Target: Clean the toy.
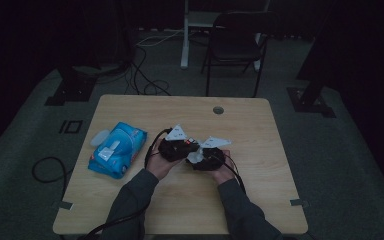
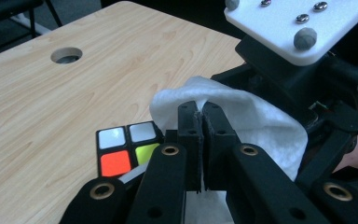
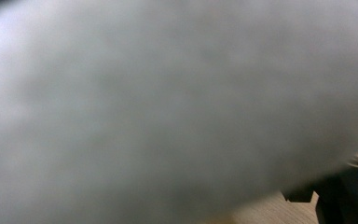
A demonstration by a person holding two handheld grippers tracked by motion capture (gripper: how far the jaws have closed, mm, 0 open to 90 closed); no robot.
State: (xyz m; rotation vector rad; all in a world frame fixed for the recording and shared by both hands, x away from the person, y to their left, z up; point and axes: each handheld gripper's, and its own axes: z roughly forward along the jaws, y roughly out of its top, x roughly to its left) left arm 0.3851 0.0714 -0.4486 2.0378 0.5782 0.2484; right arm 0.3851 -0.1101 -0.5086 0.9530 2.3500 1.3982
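While both grippers meet mid-table, left gripper [image 2: 200,122] pinching white wipe [image 2: 251,116], right gripper [image 1: 207,157] closed.

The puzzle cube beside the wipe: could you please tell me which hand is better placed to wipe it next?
Probably the left. The left gripper is shut on the wipe, with the cube right beside its jaws; the right gripper has the wipe close over its camera.

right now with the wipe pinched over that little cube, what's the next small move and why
Probably drag the white wipe sideways across the cube. The left gripper is shut on a fold of the wipe, and the cube sits just beside it with its white, orange and yellow tiles still bare. The right gripper is pressed close against the same cloth, though what it grips is unclear, so keep the stroke short.
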